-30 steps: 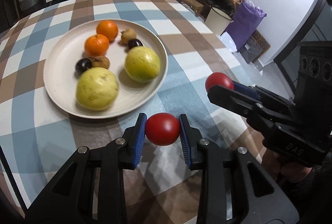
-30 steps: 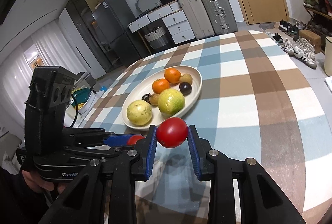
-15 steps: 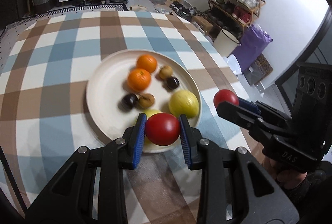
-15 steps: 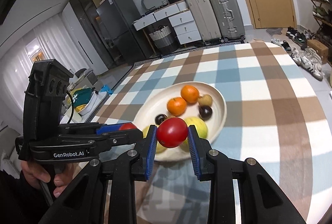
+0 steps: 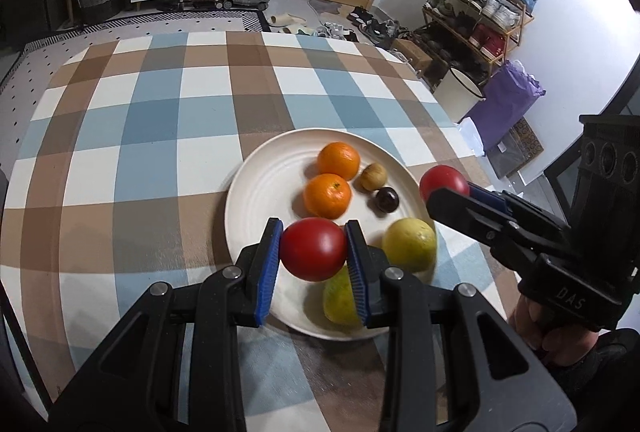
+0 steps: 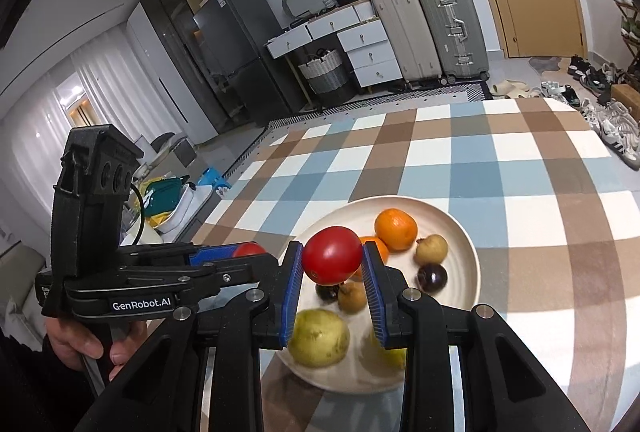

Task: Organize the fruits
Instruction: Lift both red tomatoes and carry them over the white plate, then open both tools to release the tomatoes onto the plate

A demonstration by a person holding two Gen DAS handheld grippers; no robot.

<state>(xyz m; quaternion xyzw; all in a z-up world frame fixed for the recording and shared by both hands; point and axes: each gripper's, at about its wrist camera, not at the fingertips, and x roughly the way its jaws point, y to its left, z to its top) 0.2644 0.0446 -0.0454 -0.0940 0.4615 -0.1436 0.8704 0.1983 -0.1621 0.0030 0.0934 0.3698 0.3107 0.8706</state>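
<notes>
Between the left claw [image 5: 313, 248] pads a red tomato [image 5: 313, 249] is being clamped above the plate [image 5: 256, 192]; the right claw [image 6: 332, 261] (likewise clamped on its tomato [image 6: 332, 255]) should be lowered onto bare plate beyond its tips before being parted.

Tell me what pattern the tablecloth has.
The tablecloth has blue, brown and white checks, clearest in the left wrist view.

The tablecloth [image 5: 160, 120] had blue, brown and white squares. On it sat a white plate [image 5: 256, 192]. On the plate were two orange oranges [image 5: 327, 195], two yellow-green fruits [image 5: 408, 245] and a dark purple one [image 5: 387, 199]. Above the plate, blue pads [image 5: 267, 264] squeezed a red tomato [image 5: 313, 248].
</notes>
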